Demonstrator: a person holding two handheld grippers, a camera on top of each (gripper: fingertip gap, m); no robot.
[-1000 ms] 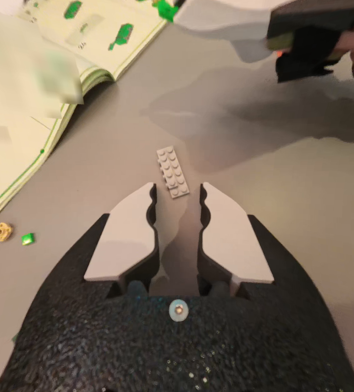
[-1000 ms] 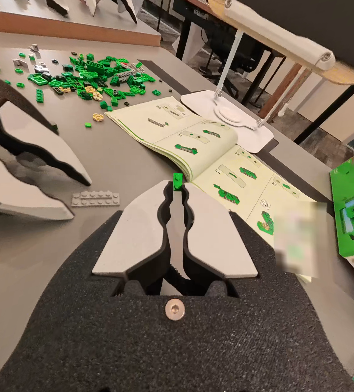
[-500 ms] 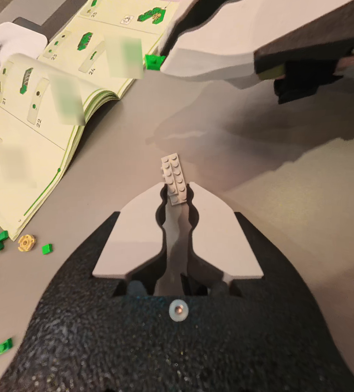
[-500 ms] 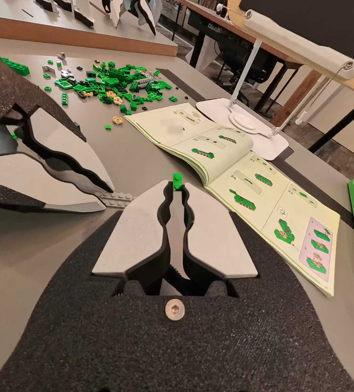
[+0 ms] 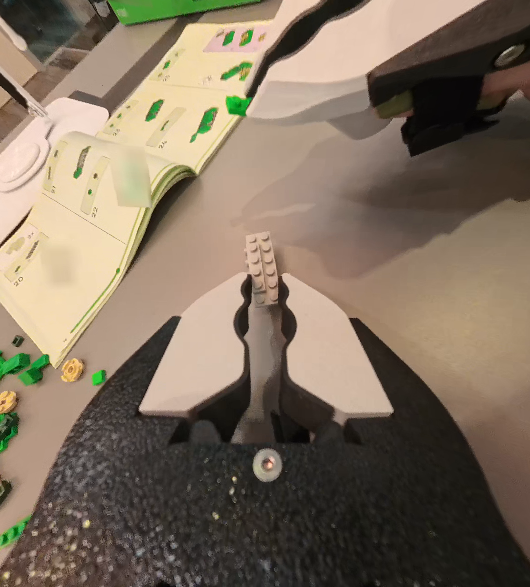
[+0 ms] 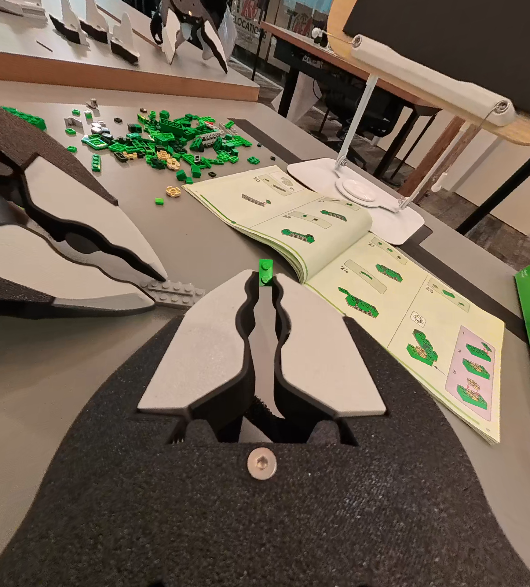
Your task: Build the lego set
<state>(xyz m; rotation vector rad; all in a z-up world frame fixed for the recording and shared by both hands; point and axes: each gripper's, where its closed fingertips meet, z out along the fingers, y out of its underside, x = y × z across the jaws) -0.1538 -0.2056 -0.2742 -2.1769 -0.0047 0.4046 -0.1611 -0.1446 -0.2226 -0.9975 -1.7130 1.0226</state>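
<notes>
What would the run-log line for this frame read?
left gripper: shut on grey plate | right gripper: shut on green plate | instruction booklet: open | join: not yet done

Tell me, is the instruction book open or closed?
Open. The instruction book lies spread on the table, pages showing.

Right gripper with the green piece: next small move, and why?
Probably bring the right gripper across to the grey plate and press the small green plate onto its studs. The left gripper is shut on the grey plate, far end free, studs exposed, and the two pieces are apart.
</notes>
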